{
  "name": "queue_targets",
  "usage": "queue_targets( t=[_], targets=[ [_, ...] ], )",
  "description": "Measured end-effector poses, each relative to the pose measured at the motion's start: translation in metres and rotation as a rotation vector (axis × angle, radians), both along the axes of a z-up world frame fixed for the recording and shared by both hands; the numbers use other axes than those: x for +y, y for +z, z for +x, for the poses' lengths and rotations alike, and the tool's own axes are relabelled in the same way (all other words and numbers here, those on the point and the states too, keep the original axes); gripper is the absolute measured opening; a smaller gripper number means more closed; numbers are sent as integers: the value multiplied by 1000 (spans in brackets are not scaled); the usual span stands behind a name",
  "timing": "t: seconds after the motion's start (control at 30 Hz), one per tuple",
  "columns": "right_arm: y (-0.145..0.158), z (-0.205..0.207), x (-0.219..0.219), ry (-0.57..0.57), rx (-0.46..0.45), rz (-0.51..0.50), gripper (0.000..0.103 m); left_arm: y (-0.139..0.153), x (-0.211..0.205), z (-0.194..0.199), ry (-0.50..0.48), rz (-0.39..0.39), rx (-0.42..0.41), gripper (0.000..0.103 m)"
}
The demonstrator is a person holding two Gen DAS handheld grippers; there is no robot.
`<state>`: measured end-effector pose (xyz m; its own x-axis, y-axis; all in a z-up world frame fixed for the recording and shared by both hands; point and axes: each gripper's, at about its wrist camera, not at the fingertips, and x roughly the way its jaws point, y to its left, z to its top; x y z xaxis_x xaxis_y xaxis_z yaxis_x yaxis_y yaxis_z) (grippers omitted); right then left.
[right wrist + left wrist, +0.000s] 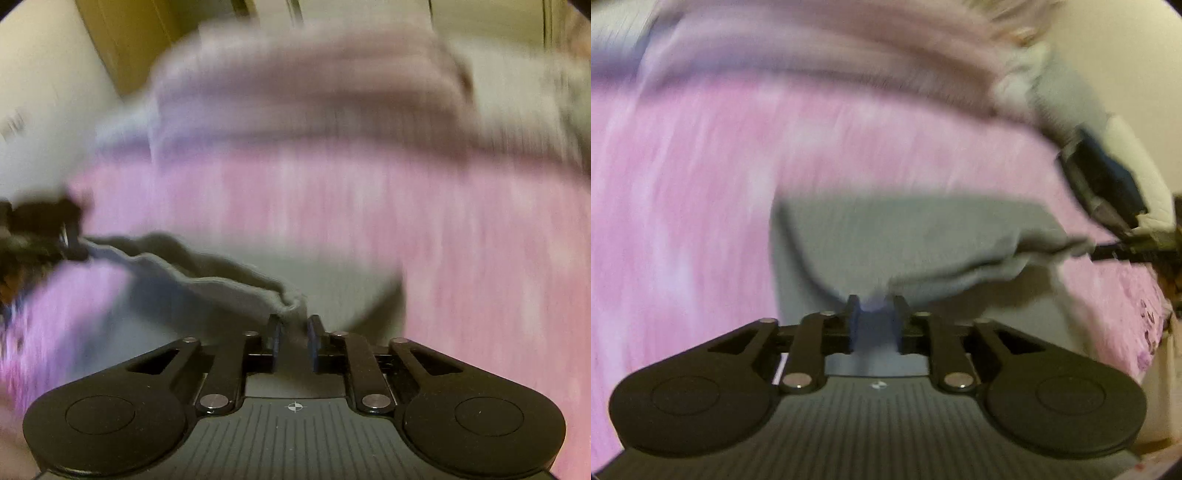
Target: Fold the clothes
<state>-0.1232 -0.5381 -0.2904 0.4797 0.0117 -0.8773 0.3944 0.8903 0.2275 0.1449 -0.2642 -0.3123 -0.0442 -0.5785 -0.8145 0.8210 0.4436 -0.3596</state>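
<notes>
A grey garment [908,240] hangs stretched above a pink bedspread [683,192], blurred by motion. My left gripper [874,314] is shut on one corner of the cloth, which bunches between its fingers. My right gripper [293,326] is shut on the other end of the grey garment [229,295], whose hem runs leftward to the other gripper [70,240]. In the left wrist view the right gripper [1108,247] shows at the right edge, pinching the cloth. Much of the garment droops below the held edge.
The pink bedspread [443,240] fills both views. A pile of pale lilac and grey bedding [295,92] lies at the far side. A wooden door or cabinet [125,40] and a light wall stand behind. The bed's edge [1152,332] drops off at right.
</notes>
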Motion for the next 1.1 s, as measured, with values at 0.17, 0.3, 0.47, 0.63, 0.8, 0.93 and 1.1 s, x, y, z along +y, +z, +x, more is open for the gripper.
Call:
queue_targets(
  t=[0.17,0.3,0.47,0.63,0.8,0.93,1.1],
  targets=[
    [-36,-25,15,-282,47,193,39,-27,23,-5,177,40,165,29],
    [-53,-24,4,-450,-17,277,40,-44,16,6,256,-1,239,33],
    [-86,-31,-13,-633,-94,425,40,-66,6,11,288,-26,336,33],
    [-100,-29,-22,-666,-156,456,27,-76,-3,4,280,-18,311,23],
    [-78,-30,-23,-541,-183,329,8,-64,14,1,252,-82,250,6],
    [-60,-41,-15,-492,-228,301,7,-50,27,-16,217,-102,188,6],
    [-75,-41,-5,-456,-155,266,7,-55,24,-37,164,-45,98,8]
  ],
)
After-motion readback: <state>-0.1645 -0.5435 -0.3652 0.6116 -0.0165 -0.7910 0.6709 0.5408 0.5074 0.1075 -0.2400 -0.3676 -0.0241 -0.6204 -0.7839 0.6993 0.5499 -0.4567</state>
